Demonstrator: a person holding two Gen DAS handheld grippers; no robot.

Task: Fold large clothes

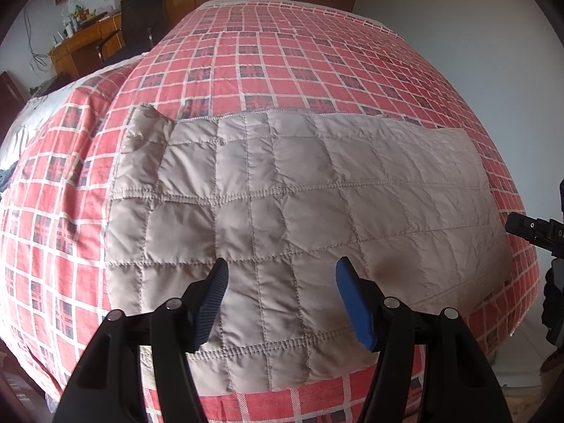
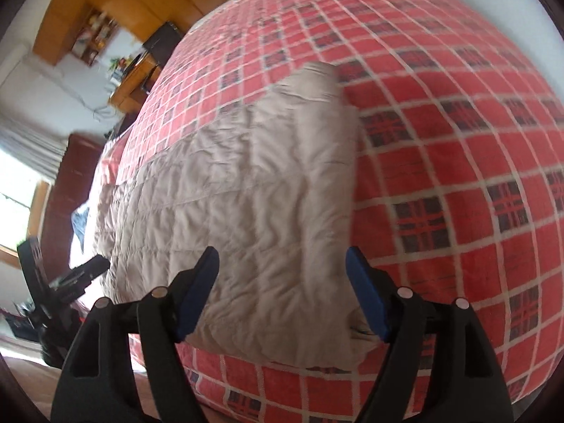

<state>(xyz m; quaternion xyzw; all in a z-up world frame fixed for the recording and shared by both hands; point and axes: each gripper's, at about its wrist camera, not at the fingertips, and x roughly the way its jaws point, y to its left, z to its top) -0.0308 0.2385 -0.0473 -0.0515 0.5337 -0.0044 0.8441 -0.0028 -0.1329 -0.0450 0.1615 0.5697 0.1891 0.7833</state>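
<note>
Through my left wrist camera, I am holding my left gripper (image 1: 282,282) above the near part of the quilted beige garment (image 1: 296,204), its jaws spread wide and gripping nothing. The garment is lying flat on the red plaid bedspread (image 1: 317,63), filling the middle of the view, with one narrower end reaching toward 10 o'clock and a long straight edge running across toward 2 o'clock. At 3 o'clock the black body of my right gripper (image 1: 528,229) is poking in from the edge, beside the garment's right end; I cannot tell from here how its jaws stand. At 10 o'clock, past the bed, a wooden desk (image 1: 84,40) is standing with a dark chair (image 1: 142,10) beside it.

Through my right wrist camera, I am hovering my right gripper (image 2: 282,278) over the near edge of the same garment (image 2: 246,190), jaws wide apart and empty. The garment is stretching from 6 o'clock up toward 12 o'clock, somewhat rumpled, its far end raised in a small bump. The bedspread (image 2: 440,141) is covering everything from 1 to 5 o'clock. At 8 o'clock my left gripper (image 2: 84,271) is showing, blurred, beside the garment's far end.
</note>
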